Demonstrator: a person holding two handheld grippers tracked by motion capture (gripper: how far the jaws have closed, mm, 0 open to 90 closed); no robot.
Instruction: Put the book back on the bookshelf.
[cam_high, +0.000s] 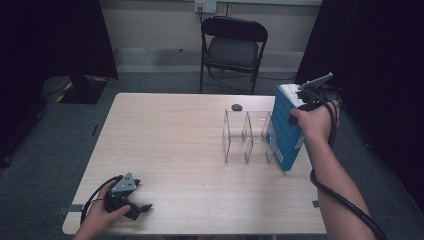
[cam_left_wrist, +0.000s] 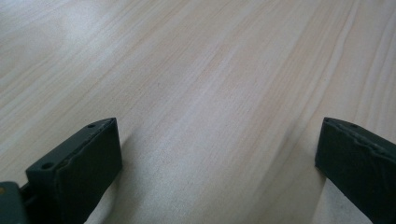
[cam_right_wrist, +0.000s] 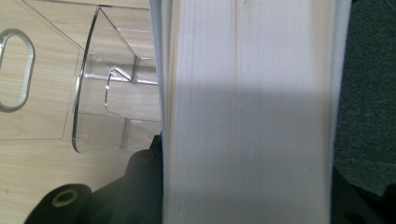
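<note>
The right hand-held gripper (cam_high: 301, 106) is clamped on a thick blue-covered book (cam_high: 286, 127), upright just beside the clear plastic divided organiser (cam_high: 247, 136). The left hand-held gripper (cam_high: 137, 201), well apart from the organiser, rests with jaws spread on the pale wooden worktop (cam_high: 170, 145).

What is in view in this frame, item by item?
book: 1, blue cover, white pages, upright at the right table edge beside the rack, clamped in the right gripper
rack: 1, clear plastic with dividers, right half of the table
small object: 1, dark, on the table behind the rack; too small to identify
table: 1, light wood, centre
chair: 1, black folding, behind the table
curtains: dark, at both sides of the room
right gripper: 1, black with grey plate, jaws shut on the book's top
left gripper: 1, black with grey plate, near left table corner, jaws open over bare wood
forearms: 2, coming in from the bottom edge
</note>
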